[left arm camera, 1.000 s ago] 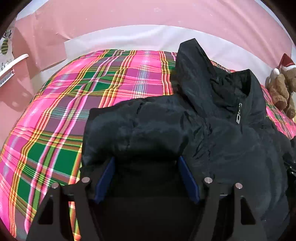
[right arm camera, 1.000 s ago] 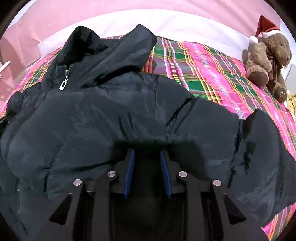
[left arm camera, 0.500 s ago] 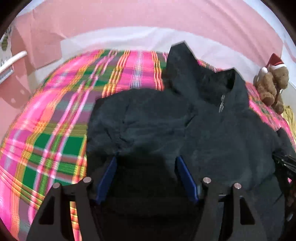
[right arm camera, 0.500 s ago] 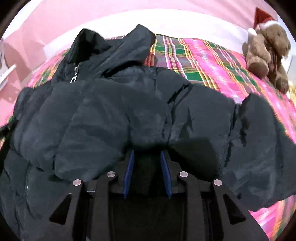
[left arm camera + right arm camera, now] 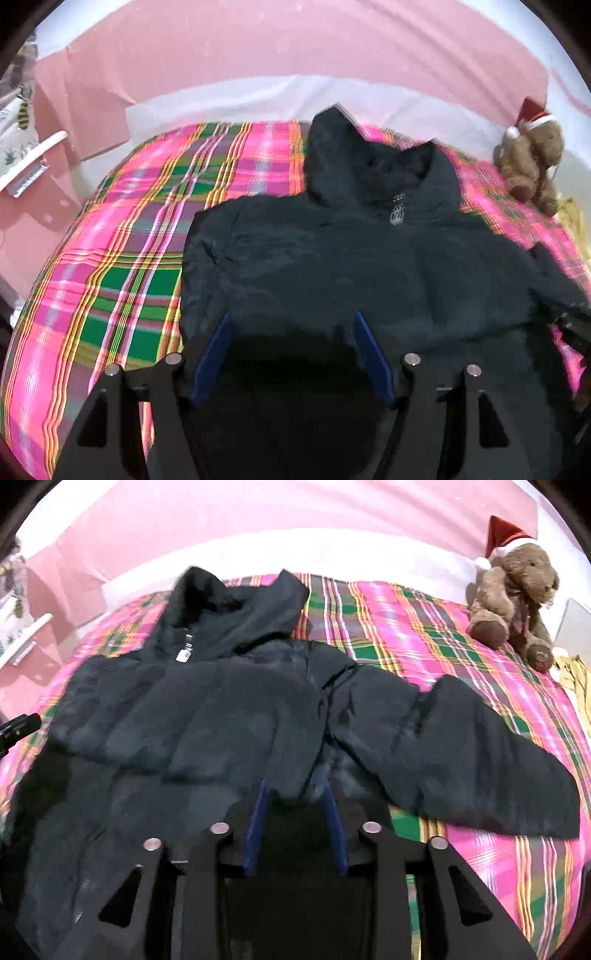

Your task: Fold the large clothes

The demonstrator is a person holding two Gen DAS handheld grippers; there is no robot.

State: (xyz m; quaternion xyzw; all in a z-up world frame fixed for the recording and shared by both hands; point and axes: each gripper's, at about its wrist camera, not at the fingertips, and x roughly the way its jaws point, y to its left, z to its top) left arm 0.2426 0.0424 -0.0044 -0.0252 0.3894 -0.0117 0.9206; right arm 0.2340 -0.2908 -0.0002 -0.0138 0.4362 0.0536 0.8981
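A black hooded puffer jacket [image 5: 332,258] lies on a pink and green plaid bed cover [image 5: 122,266], hood toward the wall, zipper pull showing. It also fills the right wrist view [image 5: 207,720], with one sleeve [image 5: 480,768] spread to the right. My left gripper [image 5: 291,325] has its blue fingers wide apart over the jacket's near left part; I cannot see fabric pinched. My right gripper [image 5: 295,790] has its blue fingers closer together with a fold of jacket fabric between them.
A brown teddy bear [image 5: 513,598] in a Santa hat sits at the bed's far right; it also shows in the left wrist view [image 5: 532,162]. A pink wall [image 5: 295,44] and white mattress edge [image 5: 258,99] lie behind. A yellow cloth [image 5: 576,675] lies at the right edge.
Both grippers have pulled back and risen, so more of the bed and jacket shows. The jacket's body has been drawn toward me and lies flatter; the right sleeve now spreads out.
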